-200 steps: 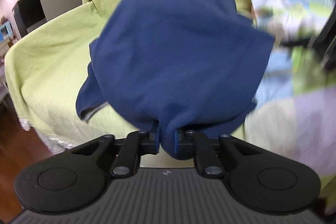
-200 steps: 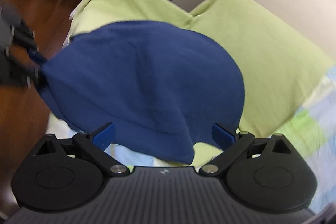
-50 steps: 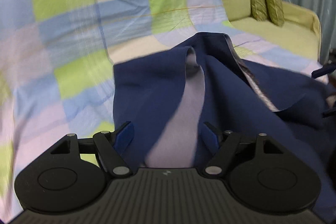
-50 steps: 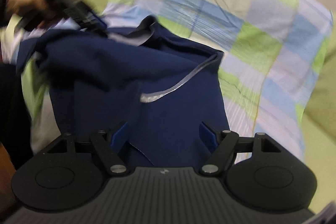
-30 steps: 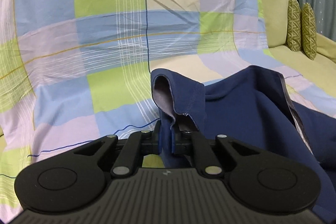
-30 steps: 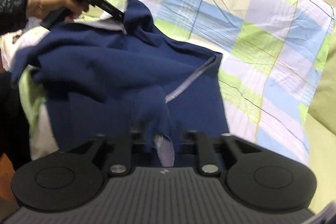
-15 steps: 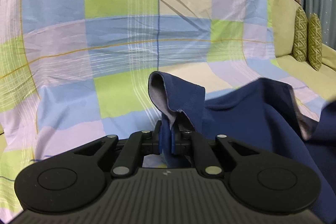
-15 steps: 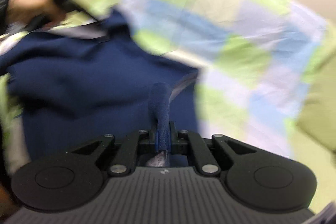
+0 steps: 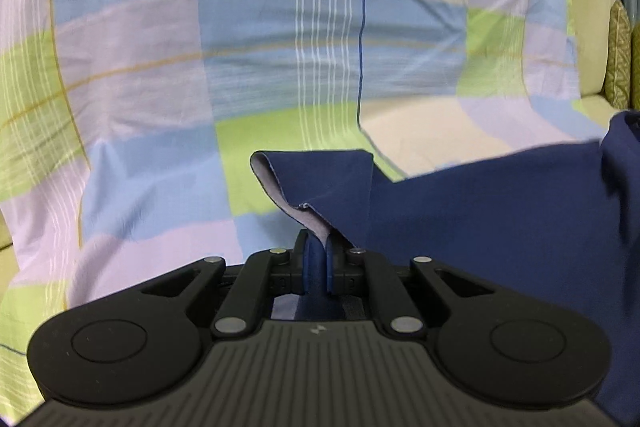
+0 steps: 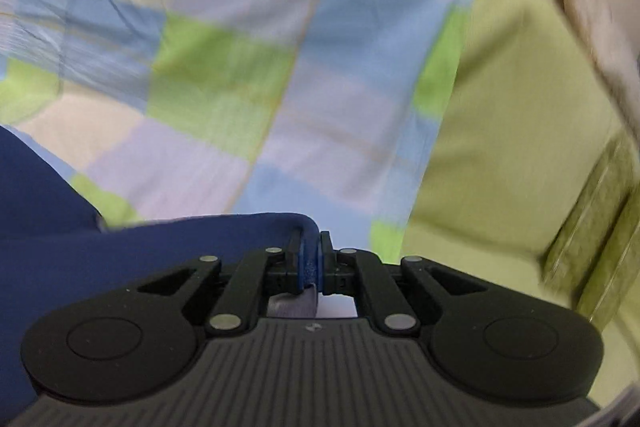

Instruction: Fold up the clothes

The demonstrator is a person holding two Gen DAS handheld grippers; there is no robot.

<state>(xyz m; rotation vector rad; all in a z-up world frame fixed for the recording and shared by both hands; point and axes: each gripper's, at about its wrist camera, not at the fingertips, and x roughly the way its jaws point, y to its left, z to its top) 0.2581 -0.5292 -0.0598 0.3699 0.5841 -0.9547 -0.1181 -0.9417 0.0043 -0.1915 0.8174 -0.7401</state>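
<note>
A navy blue garment (image 9: pixel 480 211) with a pale grey inside hangs stretched in front of a checked sheet. My left gripper (image 9: pixel 316 263) is shut on one corner of it, and a flap with its grey lining stands up above the pads. In the right wrist view the same navy garment (image 10: pixel 120 251) runs off to the left from my right gripper (image 10: pixel 310 259), which is shut on another edge of it. A bit of grey lining shows below the right pads. The cloth between the two grippers looks pulled taut.
The checked sheet (image 9: pixel 280 47) in green, blue, lilac and cream covers a sofa seat and back. Plain yellow-green sofa cover (image 10: pixel 500 147) lies to the right, with patterned green cushions (image 10: pixel 600 219) at the far right.
My right gripper closed on the garment's edge and swung right, away from the left gripper, spreading the cloth. The left gripper kept its hold and shifted a little lower toward the sheet.
</note>
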